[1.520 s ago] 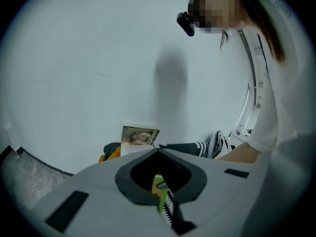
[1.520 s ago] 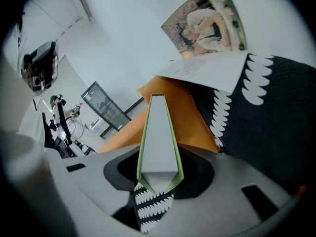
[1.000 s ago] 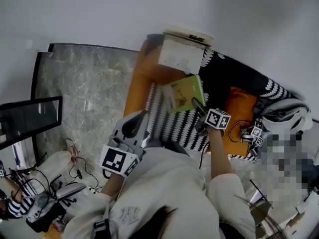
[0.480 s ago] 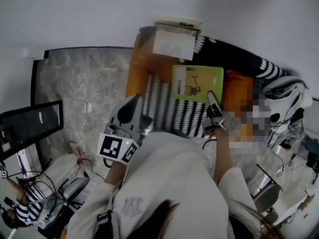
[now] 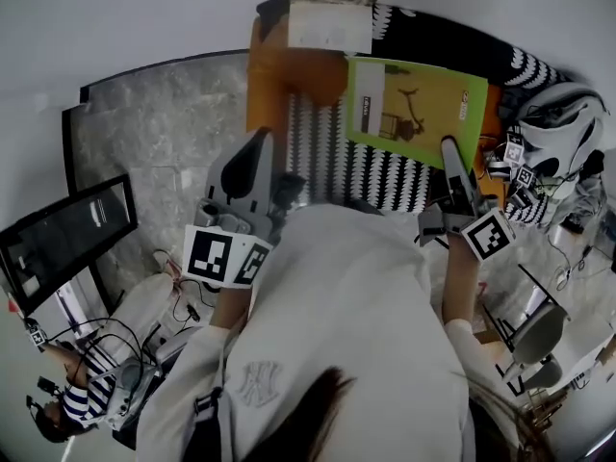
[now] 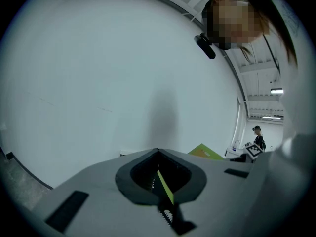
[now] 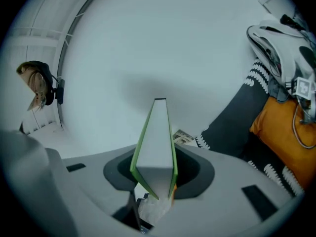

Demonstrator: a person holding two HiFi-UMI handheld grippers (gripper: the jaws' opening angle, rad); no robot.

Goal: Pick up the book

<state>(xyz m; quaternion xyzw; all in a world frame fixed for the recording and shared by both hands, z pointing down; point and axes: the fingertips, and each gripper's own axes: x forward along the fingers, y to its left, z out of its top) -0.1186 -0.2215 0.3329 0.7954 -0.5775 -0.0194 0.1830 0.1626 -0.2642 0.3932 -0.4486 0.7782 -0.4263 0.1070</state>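
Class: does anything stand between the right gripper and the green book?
Nothing visible does. The right gripper is shut on the green book, clamping its near edge between the jaws, so no gap is left for anything to block.

Book point(image 5: 414, 109): green, cover face up, over the black-and-white patterned cover point(image 5: 327, 162).
Right gripper point(image 5: 450, 154): at the book's near edge, jaws clamped on it.
Left gripper point(image 5: 258, 147): left of the book, well apart, apparently empty.
Pale box point(image 5: 330, 22): just beyond the book's far left corner.
Monitor point(image 5: 67, 239): far left of the book.
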